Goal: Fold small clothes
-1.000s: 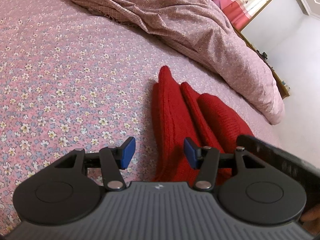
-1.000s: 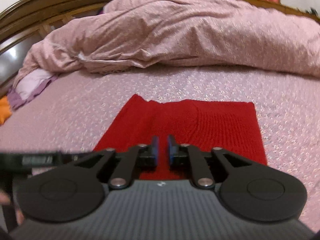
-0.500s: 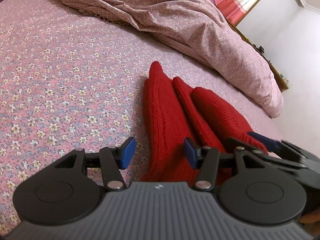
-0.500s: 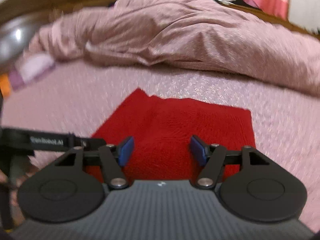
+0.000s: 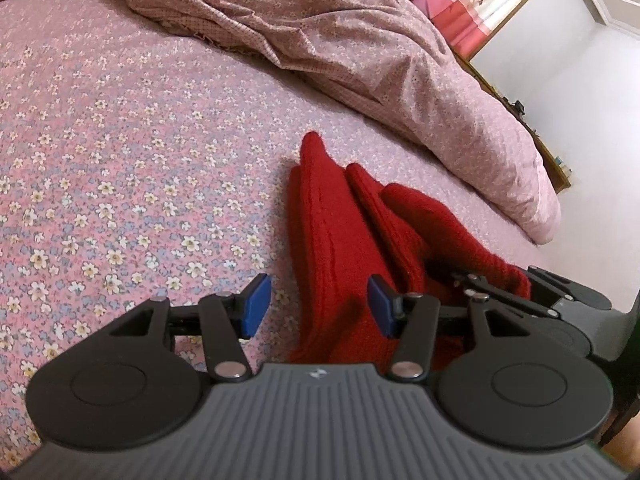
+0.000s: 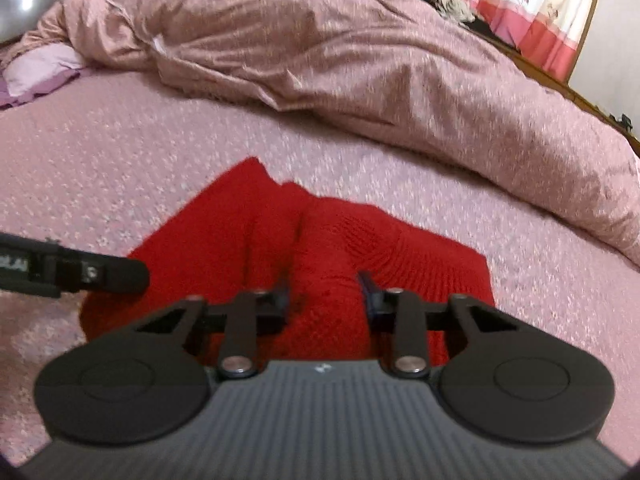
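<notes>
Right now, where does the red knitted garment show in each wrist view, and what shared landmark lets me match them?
Left wrist view: the red knitted garment lies lower centre, between and past the left gripper's fingers.
Right wrist view: the garment lies centre, bunched between the closing jaws of the right gripper.
Shared landmark: the rumpled pink duvet behind it.

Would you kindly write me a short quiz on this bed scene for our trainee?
1. True or false: the red garment lies on the flowered bedsheet.
2. The left gripper is: A) shut on the garment, B) open, C) out of view.
3. What colour are its pads?
Key: 1 true; 2 B; 3 blue.
</notes>
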`<state>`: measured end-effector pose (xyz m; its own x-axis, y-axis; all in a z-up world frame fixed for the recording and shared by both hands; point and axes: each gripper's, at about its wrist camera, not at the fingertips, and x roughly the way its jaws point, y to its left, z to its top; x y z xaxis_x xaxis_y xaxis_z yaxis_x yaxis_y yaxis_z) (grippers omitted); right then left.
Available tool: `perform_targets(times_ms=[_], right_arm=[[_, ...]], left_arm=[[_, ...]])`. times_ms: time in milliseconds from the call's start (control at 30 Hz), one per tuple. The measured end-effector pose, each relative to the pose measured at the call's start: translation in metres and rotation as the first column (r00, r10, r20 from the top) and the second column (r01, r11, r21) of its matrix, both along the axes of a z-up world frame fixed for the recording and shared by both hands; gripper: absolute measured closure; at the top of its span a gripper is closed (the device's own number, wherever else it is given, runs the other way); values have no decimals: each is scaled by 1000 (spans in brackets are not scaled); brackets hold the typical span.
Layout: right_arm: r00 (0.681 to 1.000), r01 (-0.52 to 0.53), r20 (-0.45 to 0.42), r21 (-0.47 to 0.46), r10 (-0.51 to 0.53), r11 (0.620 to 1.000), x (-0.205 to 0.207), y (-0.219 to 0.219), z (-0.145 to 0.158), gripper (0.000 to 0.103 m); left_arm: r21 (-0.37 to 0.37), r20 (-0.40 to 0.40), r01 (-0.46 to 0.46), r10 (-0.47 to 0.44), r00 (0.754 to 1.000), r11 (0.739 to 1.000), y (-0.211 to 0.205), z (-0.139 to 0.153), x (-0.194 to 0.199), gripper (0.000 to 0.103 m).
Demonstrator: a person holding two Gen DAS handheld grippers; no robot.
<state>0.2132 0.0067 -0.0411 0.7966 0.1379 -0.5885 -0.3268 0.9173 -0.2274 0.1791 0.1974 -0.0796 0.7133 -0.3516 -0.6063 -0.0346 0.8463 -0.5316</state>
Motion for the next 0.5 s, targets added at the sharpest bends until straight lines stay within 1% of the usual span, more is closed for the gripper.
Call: perform_targets(times_ms=[67,100,167,233,333,367,500], right_arm=[[1000,9,28,65,-11,998,-4,-4,8,77],[999,20,33,131,-25,991,-5,-9,16,78],[999,26,30,233,-33,972,-6,-14,32,79],[999,7,45,284,-21,959,-6,-11,49,79],[999,-17,46,313,2,950,-2,1,65,79],[998,-26,56,309,9,951,-1,7,66,79],[997,-41,69,275,23,961,-6,34,51,79]], left_arm=[[6,3,4,-4,1000,1000,-1,1,-1,44],[8,4,4,-4,1000,1000,-1,1,-2,44],[7,2,-6,6,1000,1000,0,1,-2,44],[-5,1,-19,19,1000,1000,3,1,-2,44],[-12,3,-35,35,999,999,8,2,-3,44],[-15,3,-43,43,999,999,11,2,-4,44],[-37,-4,-88,88,996,995,24,2,-7,44]])
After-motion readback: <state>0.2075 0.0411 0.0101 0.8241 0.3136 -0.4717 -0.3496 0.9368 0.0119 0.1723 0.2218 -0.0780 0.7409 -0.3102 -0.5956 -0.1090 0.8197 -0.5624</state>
